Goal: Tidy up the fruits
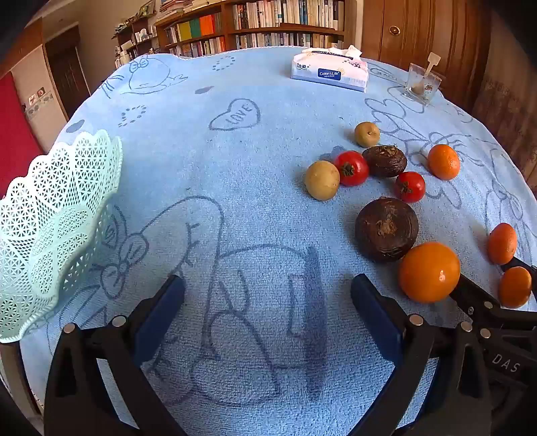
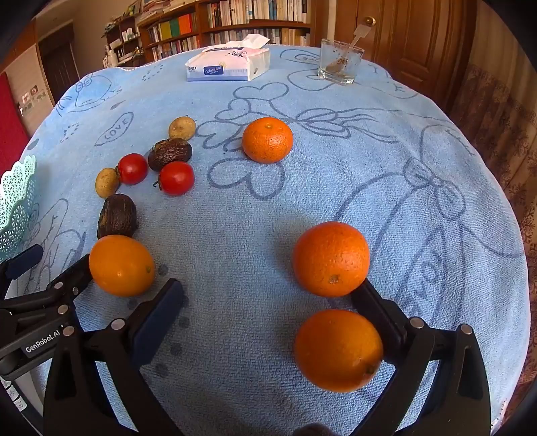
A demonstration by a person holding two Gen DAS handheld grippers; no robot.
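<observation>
Four oranges lie on the blue towel-covered counter (image 2: pixel 419 141). In the right wrist view, the nearest orange (image 2: pixel 338 350) sits at about 5 o'clock, between the spread fingers of the right gripper (image 2: pixel 266 296) and against its right finger; the jaws are released, grasping nothing. A second orange (image 2: pixel 331 259) lies just beyond that finger's tip, around 4 o'clock. A third orange (image 2: pixel 267 140) rests well apart at about 12 o'clock. The fourth orange (image 2: pixel 121 265) lies at 8 o'clock, beside a finger of the other gripper.

Seen from the left wrist, the left gripper (image 1: pixel 267 285) is also released, its blue-padded fingers wide apart over bare towel with nothing between them. A mint-green lattice basket (image 1: pixel 60 214) stands at 9 o'clock, near the counter's edge.

Smaller fruit cluster at about 2 o'clock in the left view: two red tomatoes (image 1: pixel 350 167) (image 1: pixel 409 186), two yellowish round fruits (image 1: pixel 322 180) (image 1: pixel 367 134), and two dark brown wrinkled fruits (image 1: pixel 384 161) (image 1: pixel 386 229), the larger one touching the fourth orange.

At the far side of the counter sit a tissue pack (image 1: pixel 330 68) and a clear glass (image 1: pixel 422 84) with a small stick in it. Bookshelves (image 1: pixel 255 23) line the wall behind.
</observation>
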